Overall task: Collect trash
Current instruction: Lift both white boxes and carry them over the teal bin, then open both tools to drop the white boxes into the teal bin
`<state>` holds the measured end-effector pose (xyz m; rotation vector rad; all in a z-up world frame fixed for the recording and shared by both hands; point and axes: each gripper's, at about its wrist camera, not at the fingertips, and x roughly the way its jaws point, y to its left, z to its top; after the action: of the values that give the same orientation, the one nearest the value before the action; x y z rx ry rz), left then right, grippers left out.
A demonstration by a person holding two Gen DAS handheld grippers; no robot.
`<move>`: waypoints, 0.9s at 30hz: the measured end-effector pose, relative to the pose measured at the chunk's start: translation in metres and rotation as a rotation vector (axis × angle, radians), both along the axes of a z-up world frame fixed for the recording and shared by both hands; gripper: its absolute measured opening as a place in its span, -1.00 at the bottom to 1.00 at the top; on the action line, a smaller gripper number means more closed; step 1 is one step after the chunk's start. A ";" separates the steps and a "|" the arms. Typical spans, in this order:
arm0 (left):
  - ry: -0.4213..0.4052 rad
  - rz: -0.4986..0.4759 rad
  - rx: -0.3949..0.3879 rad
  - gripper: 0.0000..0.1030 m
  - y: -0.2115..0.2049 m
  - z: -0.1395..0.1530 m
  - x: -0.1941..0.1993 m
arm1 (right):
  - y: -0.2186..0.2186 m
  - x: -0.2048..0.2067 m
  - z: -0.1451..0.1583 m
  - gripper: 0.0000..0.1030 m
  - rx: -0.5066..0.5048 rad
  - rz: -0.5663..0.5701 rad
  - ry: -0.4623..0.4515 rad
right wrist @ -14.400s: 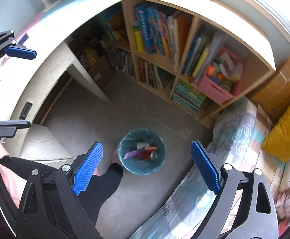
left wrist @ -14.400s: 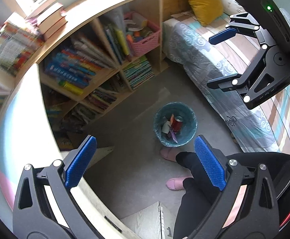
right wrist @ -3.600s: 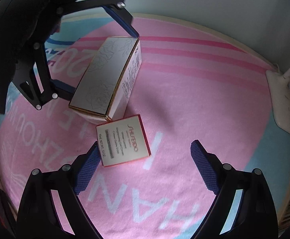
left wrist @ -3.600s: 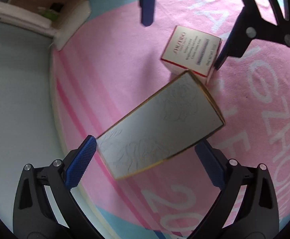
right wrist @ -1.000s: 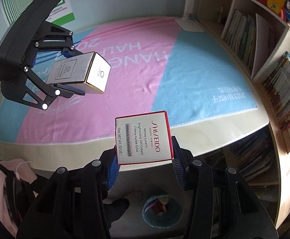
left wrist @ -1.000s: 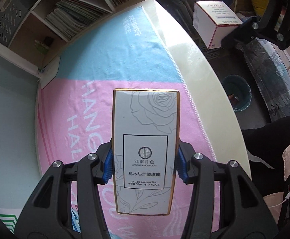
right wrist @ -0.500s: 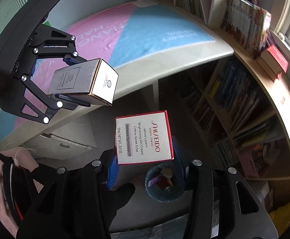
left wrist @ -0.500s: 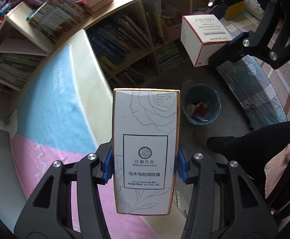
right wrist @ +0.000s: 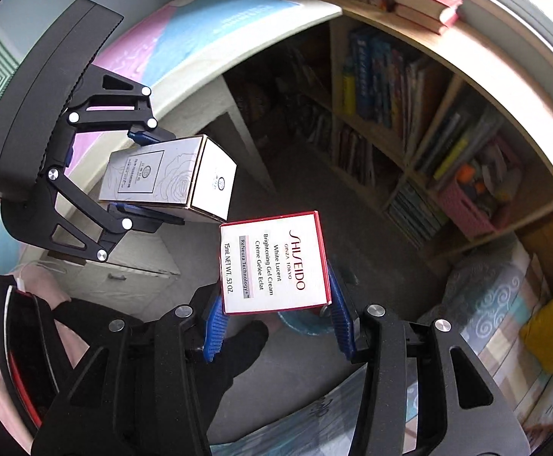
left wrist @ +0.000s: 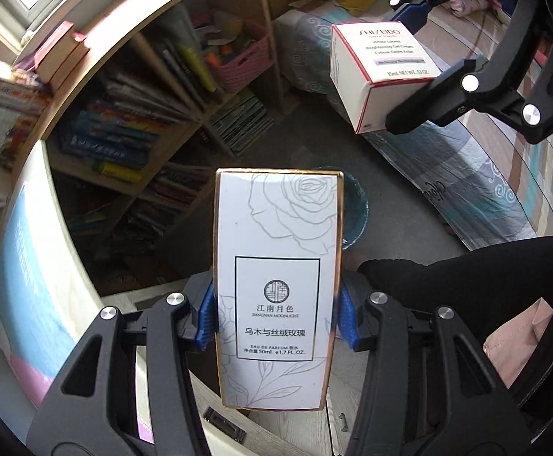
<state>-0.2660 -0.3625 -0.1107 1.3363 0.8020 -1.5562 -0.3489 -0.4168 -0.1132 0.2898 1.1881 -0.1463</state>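
Both cams sit right behind their own fingers, high up and tilted down at the floor. Left wrist view looks along the left gripper [left wrist: 278,321], its perfume box [left wrist: 278,285] filling the middle close up, bookshelf [left wrist: 154,87] behind. Right wrist view does the same along the right gripper [right wrist: 278,323] with the Shiseido box [right wrist: 274,264]. The 2 views overlap: each catches the other gripper, its box, the shelf and the teal bin [left wrist: 354,209].
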 end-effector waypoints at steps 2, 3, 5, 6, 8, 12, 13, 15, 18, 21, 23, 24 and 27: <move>0.003 -0.016 0.004 -0.09 -0.007 -0.001 -0.006 | -0.003 -0.010 -0.002 -0.09 0.010 -0.024 0.000; 0.006 -0.027 0.006 -0.09 -0.010 -0.003 -0.011 | -0.005 -0.014 -0.003 -0.09 0.011 -0.030 0.000; 0.014 -0.041 0.009 -0.09 -0.012 -0.001 -0.015 | -0.008 -0.022 -0.005 -0.09 0.017 -0.046 0.000; 0.022 -0.049 0.012 -0.09 -0.013 -0.001 -0.017 | -0.009 -0.025 -0.005 -0.09 0.021 -0.053 -0.001; 0.027 -0.062 0.016 -0.09 -0.015 -0.002 -0.022 | -0.011 -0.032 -0.006 -0.09 0.023 -0.068 -0.004; 0.021 -0.084 0.016 0.16 -0.022 -0.004 -0.033 | -0.016 -0.041 -0.006 -0.04 0.026 -0.093 -0.010; 0.007 -0.084 0.014 0.47 -0.024 -0.005 -0.035 | -0.017 -0.043 -0.006 0.13 0.025 -0.100 -0.008; -0.016 -0.089 -0.011 0.87 -0.025 -0.003 -0.041 | -0.020 -0.047 -0.004 0.66 -0.015 -0.133 -0.003; 0.011 -0.085 -0.002 0.87 -0.031 -0.001 -0.043 | -0.026 -0.053 0.001 0.75 -0.032 -0.154 -0.028; -0.002 -0.068 -0.005 0.87 -0.036 0.000 -0.041 | -0.033 -0.058 0.002 0.75 -0.033 -0.178 -0.025; -0.002 -0.061 -0.009 0.87 -0.037 0.003 -0.039 | -0.036 -0.059 0.002 0.75 -0.039 -0.186 -0.020; -0.003 -0.059 -0.011 0.87 -0.037 0.004 -0.038 | -0.036 -0.059 0.003 0.75 -0.039 -0.186 -0.019; -0.007 -0.050 -0.019 0.87 -0.037 0.006 -0.036 | -0.037 -0.058 0.002 0.75 -0.045 -0.182 -0.017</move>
<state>-0.3024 -0.3996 -0.1050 1.3565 0.7528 -1.5938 -0.4068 -0.4536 -0.1110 0.3589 1.1395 -0.3282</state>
